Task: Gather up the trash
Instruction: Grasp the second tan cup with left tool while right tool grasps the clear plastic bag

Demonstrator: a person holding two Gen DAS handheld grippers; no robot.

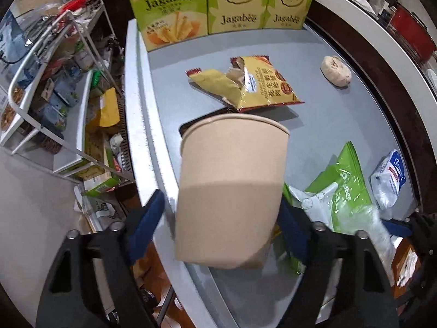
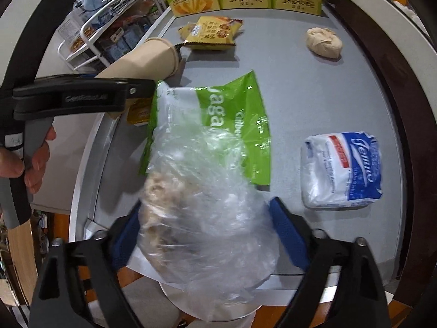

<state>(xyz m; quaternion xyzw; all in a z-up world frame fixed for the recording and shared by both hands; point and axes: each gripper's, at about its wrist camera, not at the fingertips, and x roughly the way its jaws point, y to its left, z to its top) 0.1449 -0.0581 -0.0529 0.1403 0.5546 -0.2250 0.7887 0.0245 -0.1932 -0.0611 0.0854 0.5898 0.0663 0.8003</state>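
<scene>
1. Your left tongs (image 1: 222,218) stand either side of the brown paper cup (image 1: 230,191). The cup's long axis runs away from you, rim forward and tilted toward the table (image 1: 341,125). The far-side pad touches the cup wall; whether the near one presses too, I cannot tell.
2. Your right tongs (image 2: 204,235) straddle the crumpled clear plastic bag (image 2: 207,199), which fills the gap. The blue pads (image 2: 286,232) look close to it, but the blur hides whether they pinch.
3. The bag lies over the green snack wrapper (image 2: 245,125), just ahead of the right tongs.
4. Farther along the grey table lie the torn yellow packet (image 1: 256,84), a crumpled paper ball (image 1: 336,71) and a tissue pack (image 2: 341,169), all nearer your right hand.
5. Green boxes (image 1: 235,2) line the far edge; a wire rack (image 1: 54,95) stands left.
</scene>
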